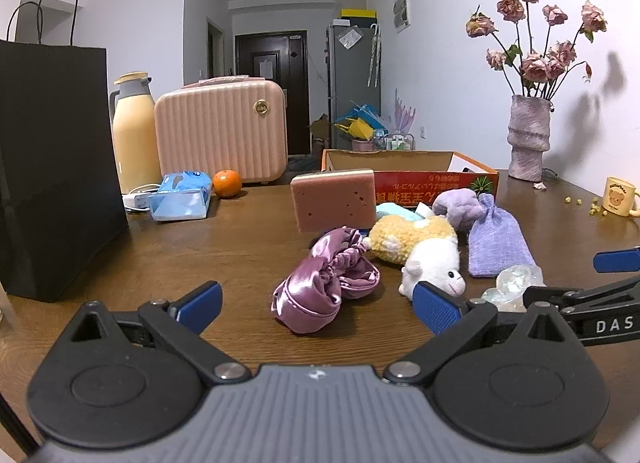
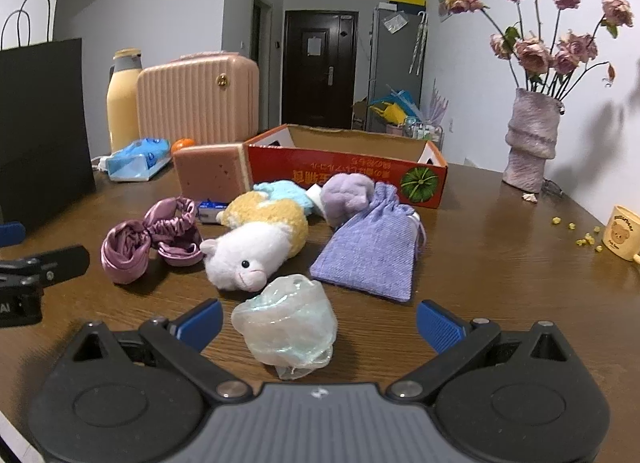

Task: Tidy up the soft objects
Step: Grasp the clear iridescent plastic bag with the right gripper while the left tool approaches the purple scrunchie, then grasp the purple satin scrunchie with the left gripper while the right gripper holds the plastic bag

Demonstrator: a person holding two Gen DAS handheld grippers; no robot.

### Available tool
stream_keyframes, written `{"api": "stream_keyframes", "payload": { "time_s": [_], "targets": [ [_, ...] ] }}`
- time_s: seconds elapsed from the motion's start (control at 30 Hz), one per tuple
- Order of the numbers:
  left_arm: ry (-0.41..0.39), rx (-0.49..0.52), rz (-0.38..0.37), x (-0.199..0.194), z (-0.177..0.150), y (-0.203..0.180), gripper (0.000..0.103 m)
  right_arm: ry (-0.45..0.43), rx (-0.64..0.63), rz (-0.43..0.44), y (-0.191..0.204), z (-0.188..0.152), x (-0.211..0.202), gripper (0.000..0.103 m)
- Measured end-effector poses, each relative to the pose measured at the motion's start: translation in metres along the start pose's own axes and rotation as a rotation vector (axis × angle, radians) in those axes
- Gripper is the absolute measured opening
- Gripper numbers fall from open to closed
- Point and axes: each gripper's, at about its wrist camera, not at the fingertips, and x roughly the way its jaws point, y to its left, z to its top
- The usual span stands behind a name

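Right wrist view: right gripper (image 2: 318, 321) spread wide around a clear squishy wad (image 2: 286, 325). Left gripper (image 1: 318, 303) gapes empty. Squeezing off-center could squirt it sideways.

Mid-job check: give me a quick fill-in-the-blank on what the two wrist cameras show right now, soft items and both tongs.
1. Both the left tongs and the right tongs are ____.
2. Between the right tongs' fingers lies a translucent ____.
3. The plush alpaca has a ____ face.
4. The sponge stands against an orange cardboard ____.

Missing words: open; pouch; white; box
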Motion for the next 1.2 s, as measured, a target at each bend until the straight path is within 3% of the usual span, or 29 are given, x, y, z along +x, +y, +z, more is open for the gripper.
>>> {"api": "stream_keyframes", "payload": {
  "time_s": [0.37,0.53,0.73,1.0,1.2],
  "targets": [
    [0.029,-0.010,-0.002,0.014,-0.001,0.006,0.103,0.051,-0.016,0.012,0.005,0.003,0.031,0.101],
    [0.039,-0.013,-0.004,0.020,-0.001,0.007,0.103,0.070,-0.018,0.030,0.006,0.004,0.041,0.088],
    [0.046,-0.010,-0.010,0.025,0.000,0.008,0.103,0.103,-0.009,0.066,0.006,0.003,0.052,0.054],
    [0.058,-0.002,-0.018,0.036,0.003,0.008,0.103,0.093,0.000,0.093,0.003,0.002,0.054,0.041],
    [0.075,0.018,-0.028,0.048,0.008,0.008,0.103,0.065,0.016,0.096,-0.002,0.005,0.050,0.040]
  ]
}}
